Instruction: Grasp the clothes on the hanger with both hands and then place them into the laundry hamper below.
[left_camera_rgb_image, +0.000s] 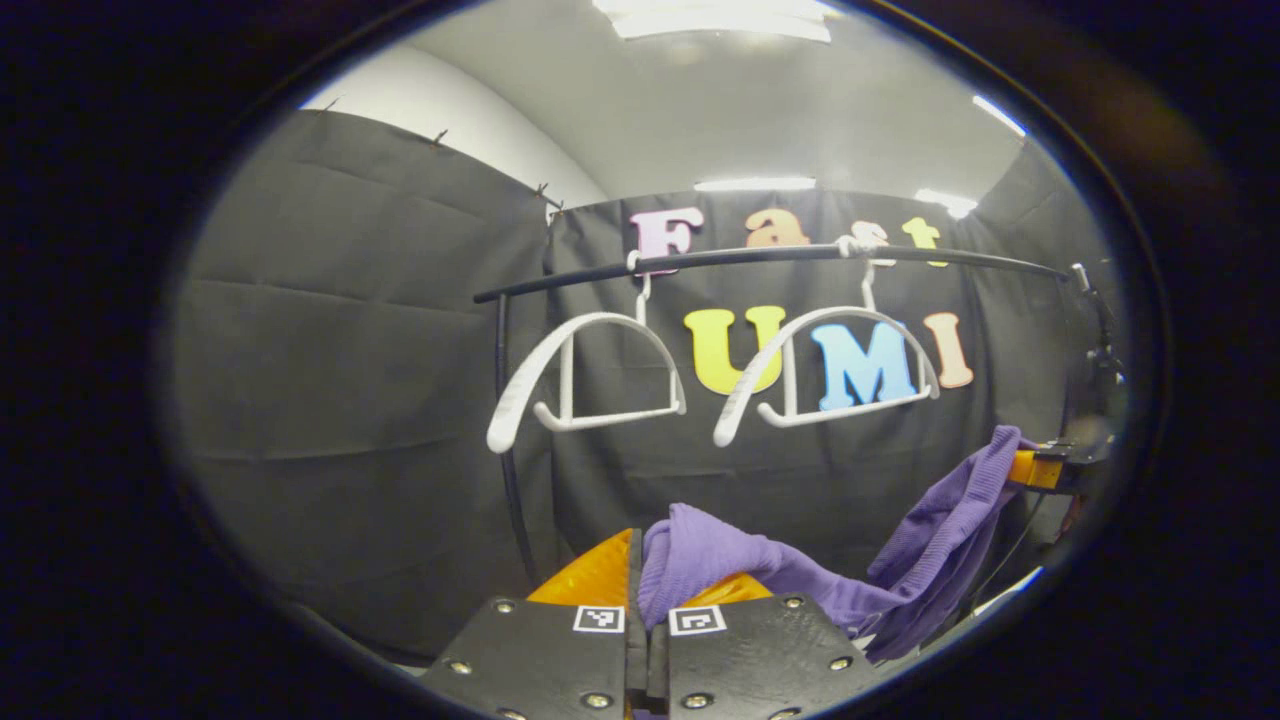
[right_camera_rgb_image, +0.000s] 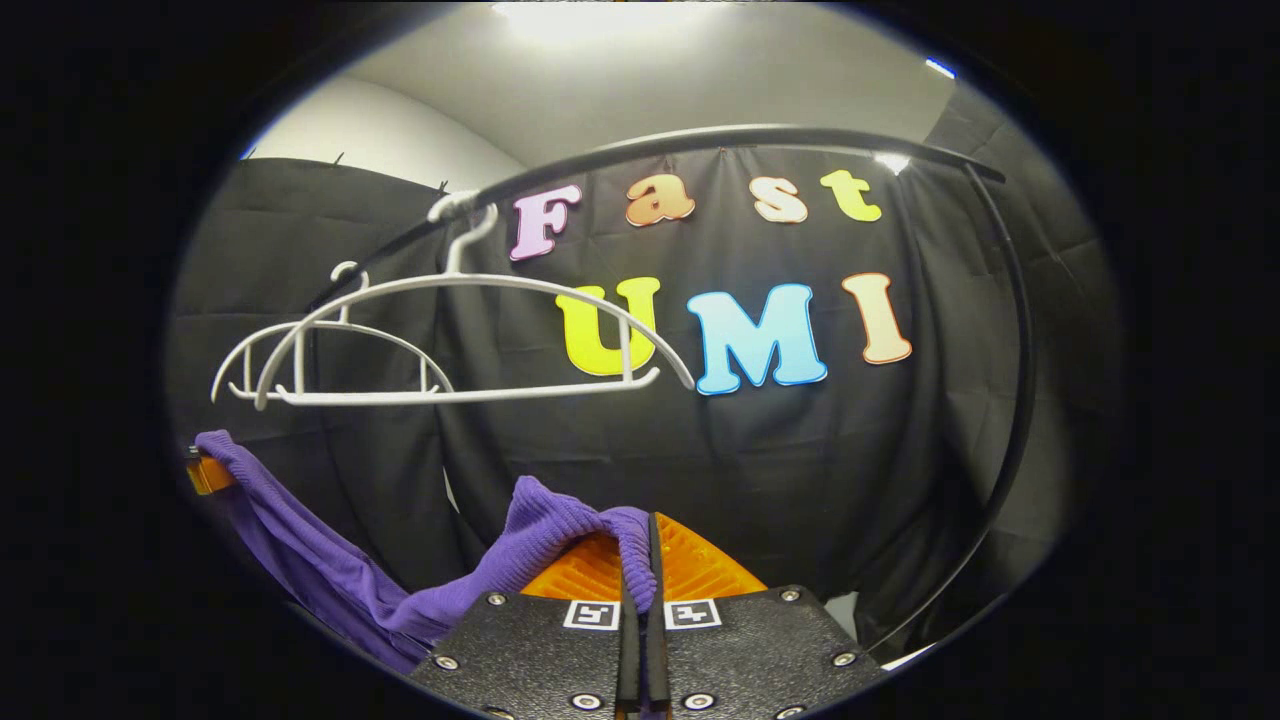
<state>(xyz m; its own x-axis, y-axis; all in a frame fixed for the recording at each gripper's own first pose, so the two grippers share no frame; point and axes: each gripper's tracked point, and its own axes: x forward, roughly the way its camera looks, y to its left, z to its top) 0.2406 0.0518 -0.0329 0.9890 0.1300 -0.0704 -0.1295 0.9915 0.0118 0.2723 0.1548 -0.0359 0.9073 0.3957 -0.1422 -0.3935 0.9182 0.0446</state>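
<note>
Both grippers (left_camera_rgb_image: 640, 590) (right_camera_rgb_image: 640, 560) clamp purple garment (left_camera_rgb_image: 760, 570) w/ bare hangers (left_camera_rgb_image: 590, 375) overhead.

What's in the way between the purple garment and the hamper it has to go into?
Cannot tell. The hamper lies below what these views take in. The purple garment is off the two white hangers, slung between the left gripper and right gripper, both shut on it. Nothing visible blocks it.

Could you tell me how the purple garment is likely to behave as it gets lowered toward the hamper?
Probably floppy: the purple garment sags in a loose swag between the left tool and the right tool. Its ribbed knit looks grippy rather than slippery. It seems light, since small pinches hold it.
</note>
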